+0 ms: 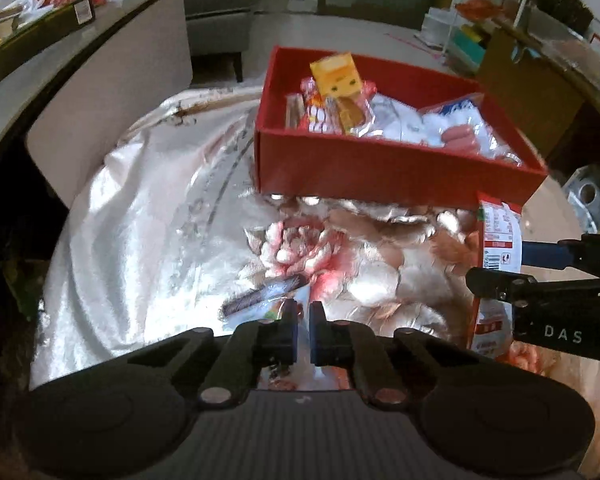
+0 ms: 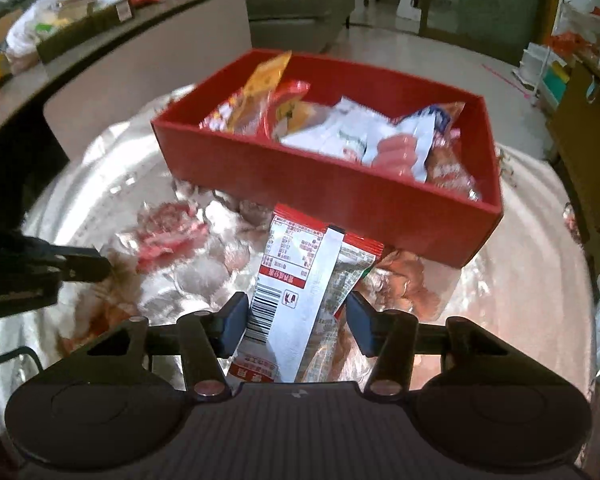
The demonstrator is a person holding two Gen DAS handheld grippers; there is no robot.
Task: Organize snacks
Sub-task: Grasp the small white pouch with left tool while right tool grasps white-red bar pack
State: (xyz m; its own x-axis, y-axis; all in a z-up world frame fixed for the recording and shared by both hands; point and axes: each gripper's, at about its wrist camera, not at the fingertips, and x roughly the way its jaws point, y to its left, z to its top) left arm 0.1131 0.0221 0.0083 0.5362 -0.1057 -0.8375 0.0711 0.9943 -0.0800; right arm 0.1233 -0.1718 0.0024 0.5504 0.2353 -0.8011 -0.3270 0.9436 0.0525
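A red box (image 1: 380,176) (image 2: 340,196) holding several snack packets stands on a round table covered by a shiny floral cloth (image 1: 140,220). My left gripper (image 1: 303,310) is shut on a small blue-and-silver snack packet (image 1: 260,300), low over the cloth in front of the box. My right gripper (image 2: 296,312) is shut on a red-and-silver snack packet (image 2: 300,292), held upright just before the box's near wall. That packet (image 1: 500,240) and the right gripper (image 1: 500,284) also show at the right of the left wrist view.
A long counter (image 1: 40,40) with bags and boxes runs along the left. A grey sofa (image 2: 300,12) stands behind the table. Shelves and cardboard boxes (image 1: 520,60) stand at the right. The left gripper's finger (image 2: 80,268) shows at the left of the right wrist view.
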